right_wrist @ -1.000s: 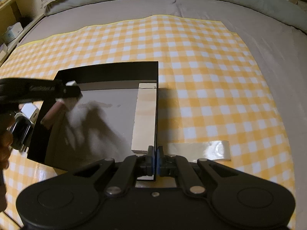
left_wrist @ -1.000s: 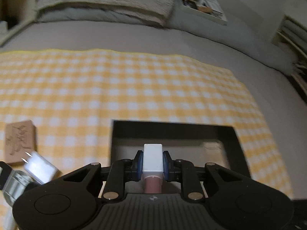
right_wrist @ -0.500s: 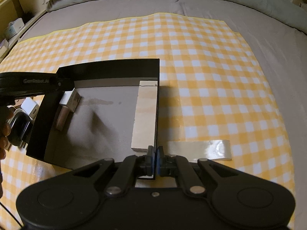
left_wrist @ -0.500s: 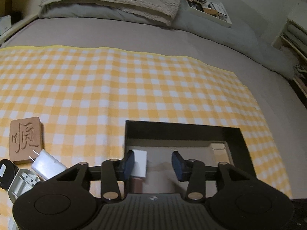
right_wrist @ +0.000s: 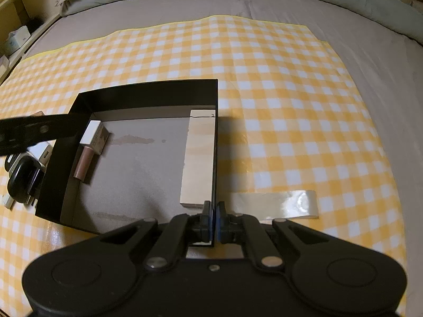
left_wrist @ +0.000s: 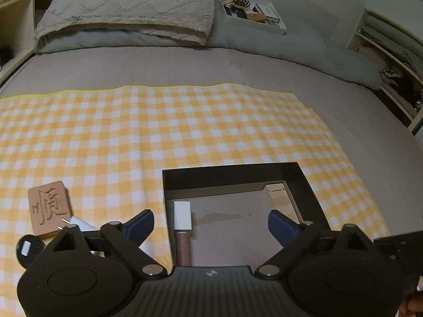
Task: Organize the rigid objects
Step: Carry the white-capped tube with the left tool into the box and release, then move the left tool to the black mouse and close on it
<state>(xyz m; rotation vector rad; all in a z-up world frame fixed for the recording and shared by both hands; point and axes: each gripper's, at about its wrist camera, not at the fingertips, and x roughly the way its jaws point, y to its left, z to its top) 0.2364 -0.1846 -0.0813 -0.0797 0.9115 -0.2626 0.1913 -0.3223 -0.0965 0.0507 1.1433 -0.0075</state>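
Note:
A black open box (left_wrist: 238, 170) (right_wrist: 148, 89) sits on the yellow checked cloth. Inside, a white-capped pink tube (left_wrist: 182, 227) (right_wrist: 88, 145) lies along the left wall and a pale wooden block (right_wrist: 199, 158) (left_wrist: 277, 192) along the right wall. My left gripper (left_wrist: 211, 224) is open and empty, just above the box's near edge, the tube lying between its fingers. My right gripper (right_wrist: 213, 211) is shut on the box's right wall at its near corner.
Left of the box lie a wooden tile with a carved character (left_wrist: 49, 207), a white plug (left_wrist: 79, 224) and black adapters (right_wrist: 22, 177). A strip of clear tape (right_wrist: 277, 202) lies right of the box. Pillows (left_wrist: 127, 8) and a tray (left_wrist: 251, 13) lie beyond the cloth.
My left gripper opened and let the white-capped tube go; it now lies in the box by the left wall. The left gripper drew back and up. The right gripper kept its hold.

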